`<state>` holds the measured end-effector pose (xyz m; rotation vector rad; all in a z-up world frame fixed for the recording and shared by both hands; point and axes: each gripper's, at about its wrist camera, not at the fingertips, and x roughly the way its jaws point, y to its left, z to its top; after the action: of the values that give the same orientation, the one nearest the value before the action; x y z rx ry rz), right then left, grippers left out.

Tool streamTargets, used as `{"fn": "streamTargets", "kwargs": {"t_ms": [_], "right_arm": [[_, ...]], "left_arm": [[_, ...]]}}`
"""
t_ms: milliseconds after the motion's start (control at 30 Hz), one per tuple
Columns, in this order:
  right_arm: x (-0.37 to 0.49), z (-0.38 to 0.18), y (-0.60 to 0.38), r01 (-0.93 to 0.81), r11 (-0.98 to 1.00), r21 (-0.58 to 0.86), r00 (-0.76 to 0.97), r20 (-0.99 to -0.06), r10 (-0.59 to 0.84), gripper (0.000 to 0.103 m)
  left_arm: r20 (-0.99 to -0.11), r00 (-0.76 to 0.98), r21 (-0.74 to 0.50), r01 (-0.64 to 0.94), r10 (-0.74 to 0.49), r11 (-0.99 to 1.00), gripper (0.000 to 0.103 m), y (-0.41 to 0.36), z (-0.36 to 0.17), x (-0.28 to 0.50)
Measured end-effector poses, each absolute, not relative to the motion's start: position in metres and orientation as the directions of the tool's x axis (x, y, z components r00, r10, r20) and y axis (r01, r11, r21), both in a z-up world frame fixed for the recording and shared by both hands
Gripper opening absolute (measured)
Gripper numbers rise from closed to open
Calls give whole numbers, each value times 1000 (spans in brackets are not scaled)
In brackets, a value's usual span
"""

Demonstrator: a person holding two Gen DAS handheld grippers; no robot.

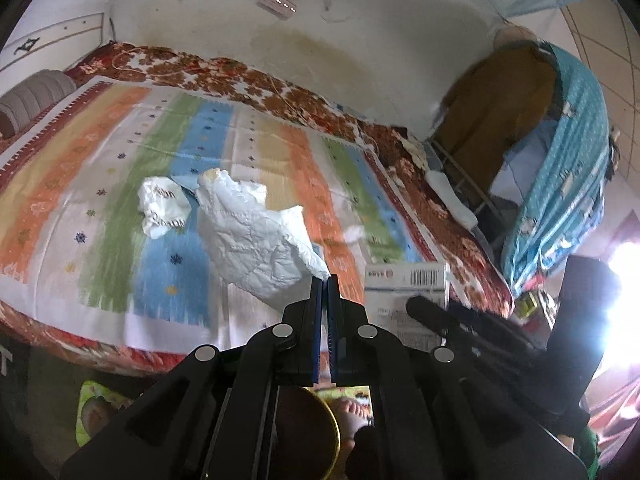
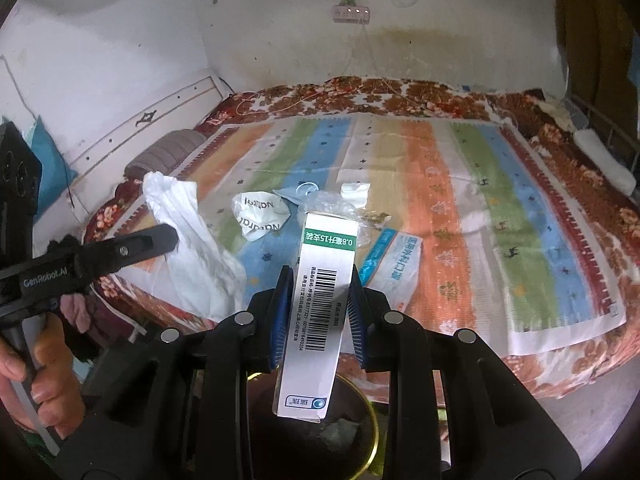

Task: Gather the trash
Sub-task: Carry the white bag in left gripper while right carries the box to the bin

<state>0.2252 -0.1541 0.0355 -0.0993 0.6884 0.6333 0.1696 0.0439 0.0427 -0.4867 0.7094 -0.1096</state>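
Note:
My left gripper (image 1: 325, 280) is shut on a crumpled white plastic bag (image 1: 256, 240) and holds it above the striped bedspread (image 1: 120, 152). The bag also shows in the right wrist view (image 2: 188, 248), hanging from the left gripper's finger (image 2: 140, 246). My right gripper (image 2: 320, 280) is shut on a white and green medicine box with a barcode (image 2: 320, 304); the box also shows in the left wrist view (image 1: 408, 284). On the bed lie a crumpled white wrapper (image 2: 260, 216), a clear plastic piece (image 2: 332, 204) and a blue-white mask packet (image 2: 394, 264).
A dark bin with a gold rim (image 2: 372, 432) stands on the floor below both grippers, also in the left wrist view (image 1: 328, 420). A grey pillow (image 2: 168, 152) lies at the bed head. Hanging clothes (image 1: 560, 152) stand at the right of the bed.

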Motion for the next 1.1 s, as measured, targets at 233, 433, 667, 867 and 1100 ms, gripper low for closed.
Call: {"fn": "streamTargets", "kwargs": {"t_ms": [233,433,667,867,1100], "right_arm": [[196,28,-160,-600,796,81,592,-625,510,25],[178,13,-158,-613,785,83,564,-651,509,25],[161,-15,-155,-619,784,43,533,-710,460,25],[156,-39,-155,-604,795,56,487,-763,424,25],[159,-63,-156,-578,811,91,423,-817,393,25]], "left_arm": [[-681,672,-490,-123,-291,863,2,38,18,149],[-699,652,-494,-145,-292,857,2,31,6,130],[-753,591,-482,-197,-288,854,2,22,-16,120],[-808,530,-431,-234,-257,871,2,17,-35,117],[-855,462,-391,-273,-236,879,2,12,-55,119]]}}
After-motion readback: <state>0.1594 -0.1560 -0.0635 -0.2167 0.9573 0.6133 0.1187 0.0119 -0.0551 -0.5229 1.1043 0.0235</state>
